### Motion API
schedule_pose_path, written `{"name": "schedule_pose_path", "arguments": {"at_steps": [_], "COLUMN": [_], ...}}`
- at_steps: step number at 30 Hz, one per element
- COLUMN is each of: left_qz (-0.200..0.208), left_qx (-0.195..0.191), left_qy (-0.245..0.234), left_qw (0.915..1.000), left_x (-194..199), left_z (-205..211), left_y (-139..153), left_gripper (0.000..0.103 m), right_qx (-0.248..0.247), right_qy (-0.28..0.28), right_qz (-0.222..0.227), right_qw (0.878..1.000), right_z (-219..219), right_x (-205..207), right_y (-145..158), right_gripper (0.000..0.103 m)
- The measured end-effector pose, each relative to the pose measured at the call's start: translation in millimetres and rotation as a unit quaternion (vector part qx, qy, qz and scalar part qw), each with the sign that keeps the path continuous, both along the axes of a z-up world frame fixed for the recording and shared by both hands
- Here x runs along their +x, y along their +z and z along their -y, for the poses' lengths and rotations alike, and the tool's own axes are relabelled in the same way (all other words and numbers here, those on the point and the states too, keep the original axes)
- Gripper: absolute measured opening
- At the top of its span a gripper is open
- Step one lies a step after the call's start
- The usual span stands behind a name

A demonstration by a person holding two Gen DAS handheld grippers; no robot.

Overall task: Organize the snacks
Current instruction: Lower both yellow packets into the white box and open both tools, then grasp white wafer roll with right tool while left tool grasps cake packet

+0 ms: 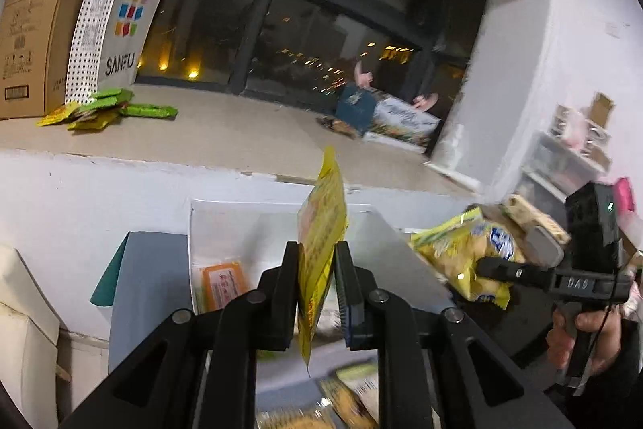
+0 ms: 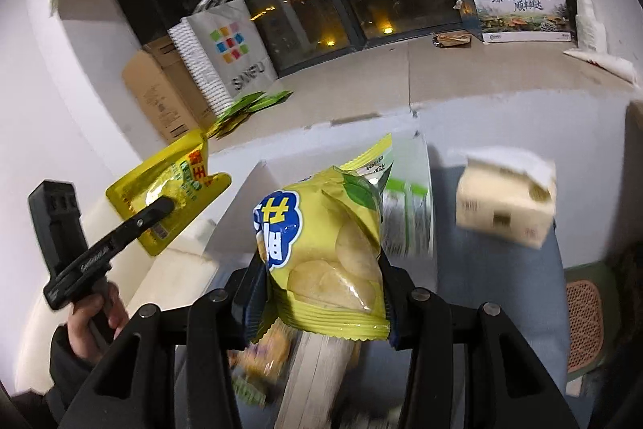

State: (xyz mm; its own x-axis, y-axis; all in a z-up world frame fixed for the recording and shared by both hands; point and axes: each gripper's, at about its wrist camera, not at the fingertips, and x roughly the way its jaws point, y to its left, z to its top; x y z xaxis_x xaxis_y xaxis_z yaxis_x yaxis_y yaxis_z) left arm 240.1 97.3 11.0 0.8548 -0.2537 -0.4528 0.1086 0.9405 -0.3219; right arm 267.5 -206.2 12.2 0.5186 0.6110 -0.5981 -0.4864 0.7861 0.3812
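Note:
My left gripper [image 1: 317, 252] is shut on a flat yellow snack packet [image 1: 321, 228], held edge-on above a white box [image 1: 281, 216]; an orange packet [image 1: 223, 284] lies inside that box. The packet and left gripper [image 2: 168, 206] also show in the right wrist view, the packet [image 2: 177, 187] at left. My right gripper [image 2: 321, 268] is shut on a yellow chip bag [image 2: 325, 252] with a blue logo, held above a white box [image 2: 249, 204]. The right gripper [image 1: 482, 264] and its chip bag [image 1: 462, 252] show at right in the left wrist view.
A window ledge [image 1: 241, 131] runs behind, with green and yellow packets [image 1: 104, 107], a SANFU bag [image 1: 124, 27] and a cardboard box [image 1: 36, 35]. A beige tissue box [image 2: 506, 204] sits at right. More snacks [image 1: 345, 401] lie blurred below.

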Motion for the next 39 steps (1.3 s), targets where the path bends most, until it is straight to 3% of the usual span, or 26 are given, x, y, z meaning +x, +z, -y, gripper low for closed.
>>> {"name": "schedule_pose_path", "arguments": {"at_steps": [6, 7, 8, 9, 10, 11, 12, 16, 20, 31, 34, 39], "left_qz": [-0.039, -0.049, -0.06, -0.073, -0.071, -0.06, -0.057, -0.055, -0.056, -0.038, -0.029, -0.033], "left_qx": [0.017, 0.026, 0.032, 0.037, 0.036, 0.028, 0.025, 0.03, 0.027, 0.064, 0.066, 0.081], "left_qy": [-0.006, -0.001, 0.001, 0.01, 0.017, 0.018, 0.017, 0.017, 0.019, 0.01, 0.013, 0.009], "left_qw": [0.9991, 0.9985, 0.9977, 0.9966, 0.9967, 0.9976, 0.9979, 0.9979, 0.9979, 0.9972, 0.9973, 0.9962], "left_x": [57, 68, 75, 82, 82, 79, 77, 66, 50, -43, -79, -125], "left_z": [13, 16, 17, 16, 15, 12, 11, 6, 1, 13, 17, 30], "left_y": [-21, -23, -25, -28, -28, -26, -25, -21, -20, -8, -9, -21], "left_gripper": [0.02, 0.025, 0.052, 0.07, 0.096, 0.103, 0.103, 0.103, 0.103, 0.103, 0.103, 0.103], "right_qx": [-0.008, -0.005, 0.0, 0.004, 0.006, 0.008, 0.007, 0.027, 0.011, -0.004, -0.01, -0.026], "right_qy": [-0.001, 0.001, 0.001, 0.0, -0.001, -0.01, -0.025, -0.036, -0.025, 0.033, 0.03, 0.047], "right_qz": [-0.046, -0.055, -0.061, -0.065, -0.068, -0.066, -0.06, -0.048, -0.029, 0.029, 0.038, 0.001], "right_qw": [0.999, 0.998, 0.998, 0.998, 0.998, 0.998, 0.998, 0.998, 0.999, 0.999, 0.999, 0.999], "right_z": [-29, -35, -39, -43, -47, -48, -47, -35, -33, -27, -17, 0], "right_x": [74, 84, 91, 99, 106, 114, 116, 110, 95, 10, -17, -74], "right_y": [-10, -13, -15, -16, -17, -19, -19, -15, -7, 16, 12, -23], "right_gripper": [0.05, 0.052, 0.054, 0.061, 0.077, 0.09, 0.103, 0.103, 0.103, 0.103, 0.103, 0.103]}}
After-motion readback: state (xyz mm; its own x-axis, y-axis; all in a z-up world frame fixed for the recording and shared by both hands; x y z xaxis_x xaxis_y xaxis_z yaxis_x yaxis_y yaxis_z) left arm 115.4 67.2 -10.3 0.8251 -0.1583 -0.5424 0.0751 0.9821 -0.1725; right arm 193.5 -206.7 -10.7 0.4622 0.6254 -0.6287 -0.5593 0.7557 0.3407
